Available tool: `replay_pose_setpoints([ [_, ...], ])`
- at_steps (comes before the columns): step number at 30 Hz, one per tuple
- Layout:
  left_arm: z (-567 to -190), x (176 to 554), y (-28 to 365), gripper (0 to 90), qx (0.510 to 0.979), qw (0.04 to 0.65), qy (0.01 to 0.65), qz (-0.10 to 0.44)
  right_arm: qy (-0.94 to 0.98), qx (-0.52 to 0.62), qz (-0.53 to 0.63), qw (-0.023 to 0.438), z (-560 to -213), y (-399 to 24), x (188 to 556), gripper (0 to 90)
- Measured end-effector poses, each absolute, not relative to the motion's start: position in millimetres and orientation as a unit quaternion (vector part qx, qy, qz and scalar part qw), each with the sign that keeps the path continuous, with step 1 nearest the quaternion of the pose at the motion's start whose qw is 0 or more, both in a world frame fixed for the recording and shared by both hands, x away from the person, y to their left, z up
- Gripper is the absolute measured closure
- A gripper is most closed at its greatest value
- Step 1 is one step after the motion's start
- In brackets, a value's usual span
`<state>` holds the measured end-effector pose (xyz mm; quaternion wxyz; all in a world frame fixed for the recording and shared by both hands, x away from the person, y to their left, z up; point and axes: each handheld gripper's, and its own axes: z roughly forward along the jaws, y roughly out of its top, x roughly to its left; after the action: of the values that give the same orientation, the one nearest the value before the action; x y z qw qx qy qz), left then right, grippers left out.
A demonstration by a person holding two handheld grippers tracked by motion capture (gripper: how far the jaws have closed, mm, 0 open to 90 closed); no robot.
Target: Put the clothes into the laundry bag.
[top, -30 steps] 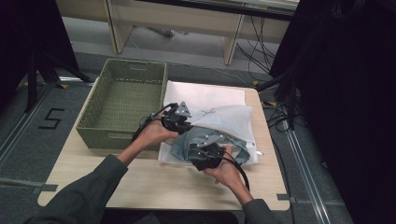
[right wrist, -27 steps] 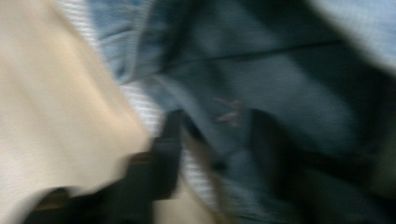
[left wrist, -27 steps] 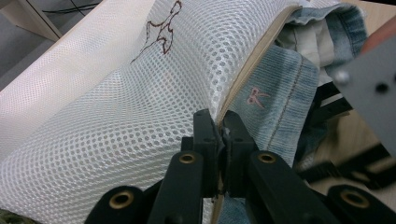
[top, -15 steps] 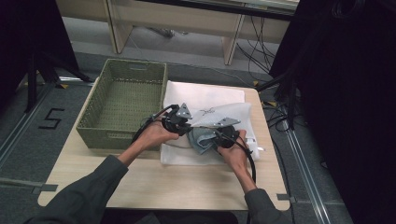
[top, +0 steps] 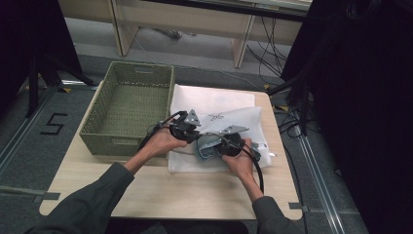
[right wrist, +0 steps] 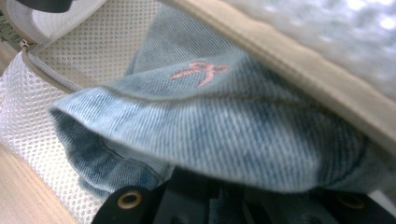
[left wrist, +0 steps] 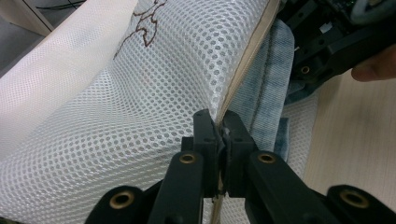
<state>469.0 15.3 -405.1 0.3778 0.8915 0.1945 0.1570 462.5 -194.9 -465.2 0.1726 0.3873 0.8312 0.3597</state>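
A white mesh laundry bag (top: 234, 117) lies on the table right of the basket. My left gripper (top: 189, 127) is shut on the bag's beige zipper edge (left wrist: 243, 70) and holds the opening up; in the left gripper view the jaws pinch that edge at the left gripper (left wrist: 218, 135). A folded light-blue denim garment (top: 205, 148) sits at the bag's mouth, partly inside it. My right gripper (top: 229, 145) is shut on the denim garment (right wrist: 210, 126), which drapes over its jaws and hides their tips. A small pink embroidery (right wrist: 198, 71) marks the denim.
A woven green basket (top: 97, 131) stands at the table's left, close to my left hand. A second white cloth or bag (top: 204, 95) lies flat under the mesh bag. The bare wooden table (top: 195, 190) runs along the front. Cables trail from both grippers.
My right gripper has carried the denim from the table's front up and leftward into the bag's mouth. The left gripper has stayed shut on the bag's edge, shifting slightly.
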Motion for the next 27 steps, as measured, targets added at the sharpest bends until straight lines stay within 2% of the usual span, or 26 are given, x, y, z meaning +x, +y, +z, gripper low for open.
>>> replay_pose_setpoints([
  [4,-399.9,466.6,14.8,85.9,0.89,0.382,0.19,0.16,0.824,0.383,0.379,0.174,-465.0,-191.0,462.9,89.9],
  [6,-402.5,467.6,14.8,85.8,0.891,0.38,0.196,0.154,0.816,0.392,0.39,0.169,-468.5,-191.6,464.6,86.7],
  [9,-405.8,470.4,15.5,85.8,0.892,0.378,0.195,0.153,0.807,0.411,0.401,0.136,-470.4,-193.6,464.8,74.4],
  [10,-406.4,470.5,15.5,85.8,0.892,0.379,0.196,0.153,0.809,0.403,0.404,0.14,-466.7,-195.7,464.6,69.8],
  [11,-406.4,470.5,15.7,85.7,0.892,0.379,0.195,0.153,0.812,0.408,0.399,0.122,-455.4,-197.8,460.3,63.2],
  [13,-405.7,470.4,16.4,85.7,0.891,0.38,0.196,0.152,0.826,0.388,0.387,0.127,-441.3,-202.7,452.4,53.1],
  [17,-405.8,470.3,17.9,85.7,0.891,0.38,0.197,0.153,0.838,0.372,0.37,0.147,-419.4,-228.1,427.5,46.7],
  [20,-405.7,469.8,16.7,85.7,0.889,0.382,0.199,0.154,0.841,0.403,0.337,0.134,-415.3,-262.4,413.4,42.5],
  [24,-406.0,470.5,15.3,85.7,0.891,0.379,0.197,0.155,0.843,0.413,0.311,0.146,-437.2,-287.5,404.6,39.4],
  [27,-405.9,470.5,13.8,85.7,0.891,0.379,0.193,0.156,0.851,0.421,0.284,0.135,-454.0,-296.1,405.7,36.9],
])
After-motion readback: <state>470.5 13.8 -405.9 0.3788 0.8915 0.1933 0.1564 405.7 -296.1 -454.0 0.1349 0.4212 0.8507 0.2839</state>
